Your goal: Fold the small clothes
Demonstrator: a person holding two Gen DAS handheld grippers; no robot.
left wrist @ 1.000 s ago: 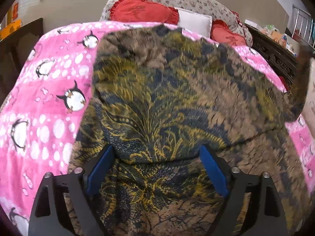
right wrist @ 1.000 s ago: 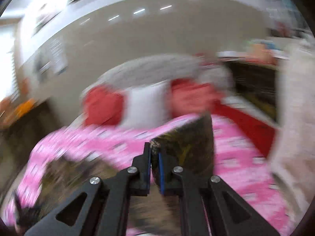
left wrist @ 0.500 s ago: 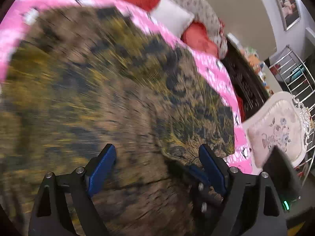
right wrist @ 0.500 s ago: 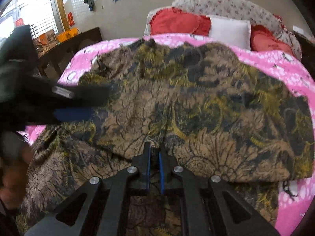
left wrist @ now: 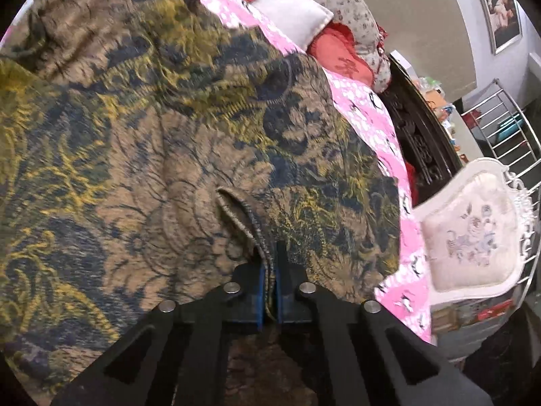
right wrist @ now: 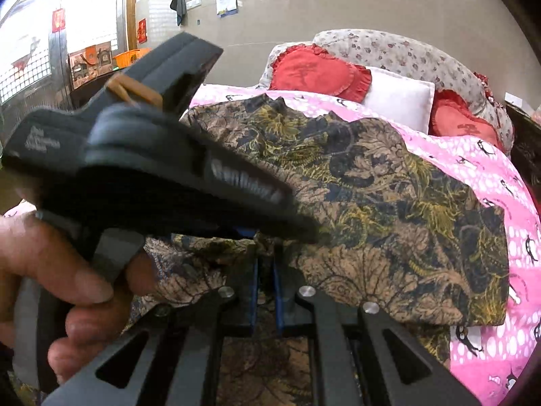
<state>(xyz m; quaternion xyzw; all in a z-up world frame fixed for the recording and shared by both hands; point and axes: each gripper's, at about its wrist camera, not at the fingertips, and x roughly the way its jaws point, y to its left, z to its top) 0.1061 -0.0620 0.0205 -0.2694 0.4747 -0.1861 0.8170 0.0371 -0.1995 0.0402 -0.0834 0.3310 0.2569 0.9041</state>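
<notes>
garment (left wrist: 189, 155): tan, navy, yellow floral, slightly blurred | blanket (right wrist: 500, 209): pink, white dots, penguins | pillows (right wrist: 314, 71): red

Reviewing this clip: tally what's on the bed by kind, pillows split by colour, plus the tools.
Patterned garment: 1
Pink penguin blanket: 1
Red pillows: 2
White pillow: 1
Floral bolster: 1
Tools, left tool and right tool: 2
Total: 8

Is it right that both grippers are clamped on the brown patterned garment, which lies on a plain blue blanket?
Not quite. The blanket is pink with penguins, not plain blue, as the right wrist view shows. The rest holds: the left gripper, whose jaws have just been closing, pinches a ridge of the brown patterned garment, and the right gripper is clamped on it too.
</notes>
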